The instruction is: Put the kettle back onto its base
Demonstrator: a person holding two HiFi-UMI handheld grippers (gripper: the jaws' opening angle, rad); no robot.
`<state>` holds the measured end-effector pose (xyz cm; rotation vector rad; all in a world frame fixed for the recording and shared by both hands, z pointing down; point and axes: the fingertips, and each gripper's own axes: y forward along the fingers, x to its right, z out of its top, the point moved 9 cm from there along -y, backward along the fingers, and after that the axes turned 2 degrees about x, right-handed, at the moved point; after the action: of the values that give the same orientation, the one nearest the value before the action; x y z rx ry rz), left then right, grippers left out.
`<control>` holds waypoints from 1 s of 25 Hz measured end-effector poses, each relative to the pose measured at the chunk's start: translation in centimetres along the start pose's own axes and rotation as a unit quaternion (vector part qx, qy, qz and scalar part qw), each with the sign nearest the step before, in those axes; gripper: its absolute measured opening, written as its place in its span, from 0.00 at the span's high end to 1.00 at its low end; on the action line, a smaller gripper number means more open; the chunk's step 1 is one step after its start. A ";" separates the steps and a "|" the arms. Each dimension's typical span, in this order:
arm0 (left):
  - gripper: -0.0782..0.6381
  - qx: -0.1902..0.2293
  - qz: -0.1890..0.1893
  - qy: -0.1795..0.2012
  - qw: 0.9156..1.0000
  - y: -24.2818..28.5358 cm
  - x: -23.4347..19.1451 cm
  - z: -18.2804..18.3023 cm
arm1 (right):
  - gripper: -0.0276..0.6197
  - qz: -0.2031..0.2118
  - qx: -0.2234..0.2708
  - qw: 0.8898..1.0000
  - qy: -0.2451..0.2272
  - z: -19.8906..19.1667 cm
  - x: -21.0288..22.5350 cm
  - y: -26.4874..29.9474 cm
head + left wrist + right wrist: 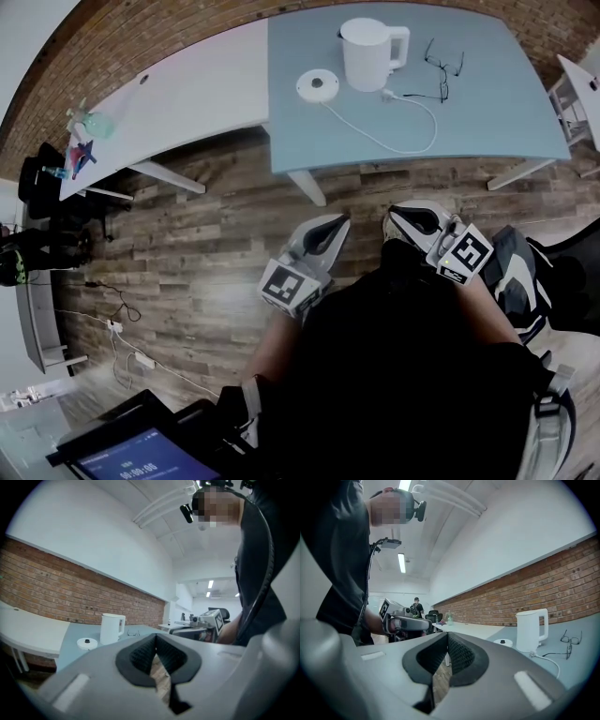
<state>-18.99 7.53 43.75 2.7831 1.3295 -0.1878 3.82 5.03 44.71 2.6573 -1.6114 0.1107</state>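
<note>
Hovering close to the person's body, the left gripper (330, 225) and right gripper (410, 218) both show ribbed black pads pinched tip to tip, with nothing between them. Below lies the wood-plank floor (206, 253). Beyond, on the smooth blue-grey table (497, 103), the round white base (318, 85) sits bare, its cord (398, 145) looping away. Just beside it stands the tall white kettle (368, 52), upright on the tabletop, with thin-framed glasses (441, 70) to its right. A rough brick wall (141, 37) runs behind.
</note>
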 end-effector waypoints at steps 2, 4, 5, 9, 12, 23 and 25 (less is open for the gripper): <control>0.89 -0.002 -0.001 0.002 1.000 0.8 -0.7 0.0 | 0.95 0.000 0.001 1.000 0.000 0.0 0.8 0.1; 0.89 -0.007 -0.004 0.001 1.000 1.8 -1.3 0.2 | 0.95 0.003 0.002 1.000 -0.002 0.0 2.0 0.5; 0.89 -0.009 -0.005 0.000 1.000 2.4 -1.6 0.4 | 0.95 0.004 0.002 1.000 -0.003 0.0 2.7 0.8; 0.89 -0.017 0.007 -0.007 1.000 4.4 -3.2 0.7 | 0.95 0.008 0.013 1.000 -0.005 0.7 5.6 1.8; 0.89 -0.019 0.016 -0.003 1.000 6.1 -4.4 0.8 | 0.95 0.011 0.019 1.000 -0.004 1.2 8.3 2.4; 0.89 -0.044 0.020 -0.013 0.999 14.5 -7.7 2.7 | 0.95 0.002 0.046 0.999 0.005 2.6 18.5 2.2; 0.89 -0.043 0.024 -0.004 0.999 16.2 -8.6 2.8 | 0.95 -0.006 0.050 0.999 0.006 2.7 20.5 1.8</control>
<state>-12.00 -9.51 41.99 2.7362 1.2379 -0.1368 11.77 -14.06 43.61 2.7319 -1.6286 0.2124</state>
